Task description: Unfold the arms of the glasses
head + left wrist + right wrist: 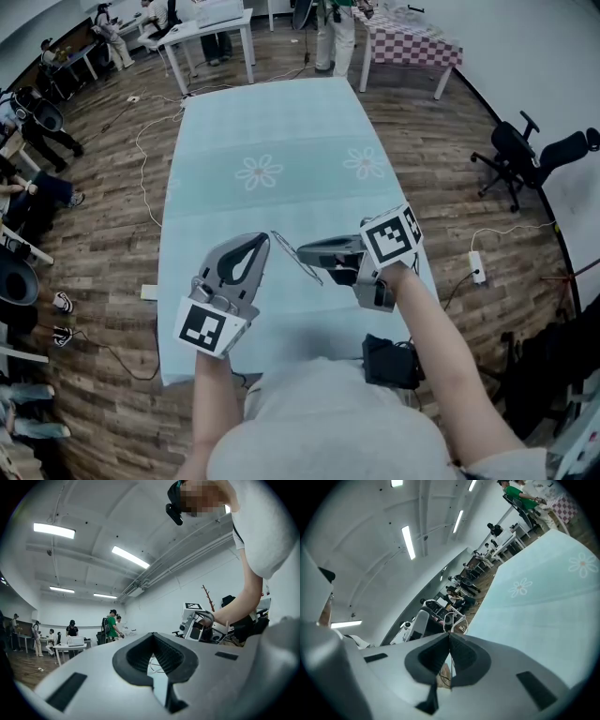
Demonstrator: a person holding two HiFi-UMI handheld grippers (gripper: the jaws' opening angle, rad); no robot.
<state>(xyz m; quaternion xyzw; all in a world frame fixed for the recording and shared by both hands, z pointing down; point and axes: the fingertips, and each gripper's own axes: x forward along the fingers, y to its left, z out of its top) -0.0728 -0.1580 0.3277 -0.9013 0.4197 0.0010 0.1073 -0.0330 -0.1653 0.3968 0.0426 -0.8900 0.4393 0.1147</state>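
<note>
The person stands at the near end of a long table (272, 122) covered in a pale blue cloth printed with white flowers, with a gripper in each hand. The glasses (284, 244), a thin wire frame, are up off the cloth, strung between the two grippers over the near part of the table.

The left gripper (261, 239) points away from the person, roughly level, and its jaws are clenched. In its own view a fine loop of the wire (154, 664) shows in the slit between the dark pads, so it appears to be grasping the glasses by one thin end.

The right gripper (302, 251) comes in from the person's right and points across toward the left one, tipped a little downward and rolled over onto its side. Its jaws are clamped together too, with the wire (451, 618) pinched at their tip and curving out just beyond them. The two gripper tips sit near each other, with only a short stretch of frame between them.

I cannot tell from here whether the arms of the glasses are folded or swung out; the wire is too fine.

Around the table are a wooden floor (112, 234), a black office chair (516, 155) to the right, a white power strip (475, 267) on the boards, and several people at desks along the far wall.
</note>
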